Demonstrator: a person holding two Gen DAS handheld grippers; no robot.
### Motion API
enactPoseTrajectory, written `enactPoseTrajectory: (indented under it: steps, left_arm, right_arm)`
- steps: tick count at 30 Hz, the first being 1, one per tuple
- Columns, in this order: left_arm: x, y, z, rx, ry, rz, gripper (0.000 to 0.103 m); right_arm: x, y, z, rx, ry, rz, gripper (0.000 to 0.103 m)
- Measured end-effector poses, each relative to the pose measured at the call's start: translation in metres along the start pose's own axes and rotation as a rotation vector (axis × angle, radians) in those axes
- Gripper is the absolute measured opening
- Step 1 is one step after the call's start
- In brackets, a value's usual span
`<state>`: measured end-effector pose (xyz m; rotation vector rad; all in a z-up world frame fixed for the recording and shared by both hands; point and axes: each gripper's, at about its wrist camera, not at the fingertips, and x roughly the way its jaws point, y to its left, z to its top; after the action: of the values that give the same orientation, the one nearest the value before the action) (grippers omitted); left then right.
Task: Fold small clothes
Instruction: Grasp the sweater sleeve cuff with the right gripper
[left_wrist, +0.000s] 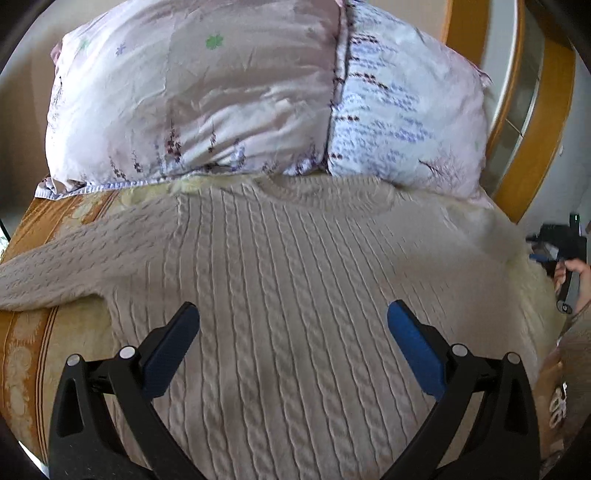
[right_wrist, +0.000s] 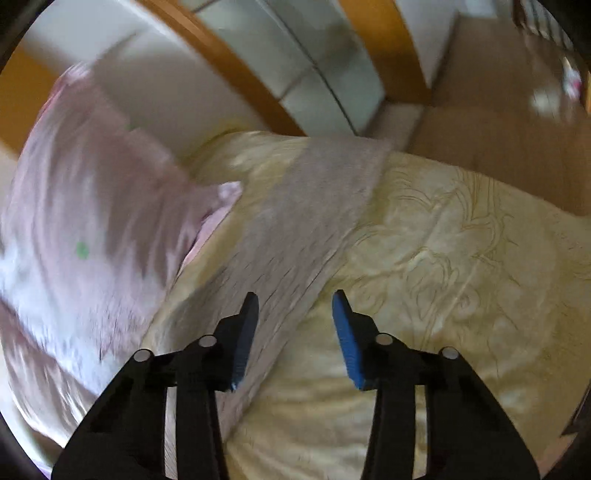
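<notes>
A beige cable-knit sweater (left_wrist: 295, 258) lies flat on the bed, its neck toward the pillows and one sleeve (left_wrist: 74, 266) stretched out to the left. My left gripper (left_wrist: 292, 308) hovers over the sweater's body, open, with nothing between its blue pads. In the blurred right wrist view the other sleeve (right_wrist: 314, 206) runs diagonally across the cream bedspread (right_wrist: 461, 258). My right gripper (right_wrist: 295, 295) sits above that sleeve's lower edge with its jaws apart and nothing pinched.
Two floral pillows (left_wrist: 184, 103) lie at the head of the bed, one pillow (right_wrist: 74, 221) left of the sleeve. An orange wooden frame (left_wrist: 535, 147) with glass panels stands at the right. A hand (left_wrist: 570, 273) holds a black tool at the bed's right edge. Brown floor (right_wrist: 498, 129) lies beyond.
</notes>
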<state>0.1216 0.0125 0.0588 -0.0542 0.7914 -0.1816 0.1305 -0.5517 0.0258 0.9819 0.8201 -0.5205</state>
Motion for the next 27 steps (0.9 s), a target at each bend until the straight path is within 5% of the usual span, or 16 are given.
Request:
enactPoseTrajectory:
  steps: [9, 14, 18, 27]
  left_arm:
    - [0.023, -0.002, 0.016, 0.034, 0.034, -0.024, 0.101]
    - [0.034, 0.001, 0.017, 0.006, 0.063, -0.051, 0.101]
    - [0.037, 0.003, 0.017, -0.01, 0.067, -0.085, 0.101]
    - [0.038, 0.018, 0.019, -0.092, 0.058, -0.17, 0.101]
  right_arm:
    - [0.016, -0.015, 0.016, 0.087, -0.004, 0.029, 0.033]
    - [0.017, -0.023, 0.018, 0.096, -0.028, 0.034, 0.012]
    - [0.014, -0.021, 0.017, 0.067, -0.045, 0.047, 0.009]
    - [-0.032, 0.032, 0.004, -0.115, -0.149, 0.236, 0.007]
